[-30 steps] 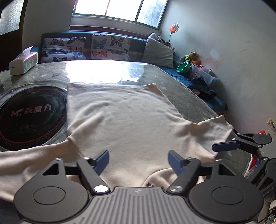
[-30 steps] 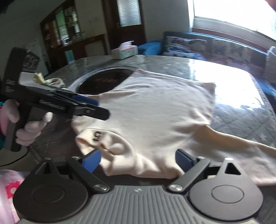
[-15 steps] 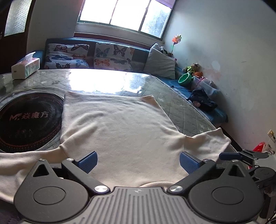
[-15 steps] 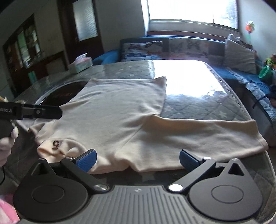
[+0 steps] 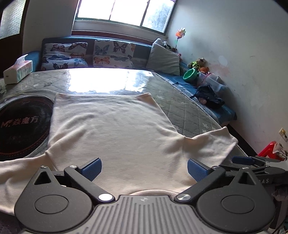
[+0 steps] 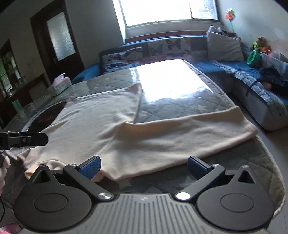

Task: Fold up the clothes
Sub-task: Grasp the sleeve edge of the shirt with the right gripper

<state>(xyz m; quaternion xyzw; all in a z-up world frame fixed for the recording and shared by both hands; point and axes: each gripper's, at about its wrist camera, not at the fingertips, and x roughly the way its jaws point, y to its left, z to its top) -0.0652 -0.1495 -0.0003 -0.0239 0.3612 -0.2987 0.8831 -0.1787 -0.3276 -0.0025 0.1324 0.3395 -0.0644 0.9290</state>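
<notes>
Over the last second the left claw [image 5: 144, 168] has spread its jaws from half apart to wide and drawn back toward the shirt's [image 5: 115, 136] collar edge, so more of the cloth lies ahead of it. The right claw [image 6: 143, 166] has swung from facing the collar to facing the right sleeve [image 6: 189, 133], which now stretches across ahead of its jaws. The left claw now shows only at the far left of the right claw's view.

Sunlit sitting room with a corner sofa

A bright window [image 5: 124, 12] at 12 o'clock throws glare on the quilted table [image 5: 181, 106]; below it a blue sofa [image 5: 140, 52] carries butterfly cushions [image 5: 113, 54] and a grey pillow [image 5: 163, 59], with toys (small, blurred) at 2 o'clock by the white wall [image 5: 243, 54]. A dark door [image 6: 57, 39] stands at 10 o'clock.
</notes>
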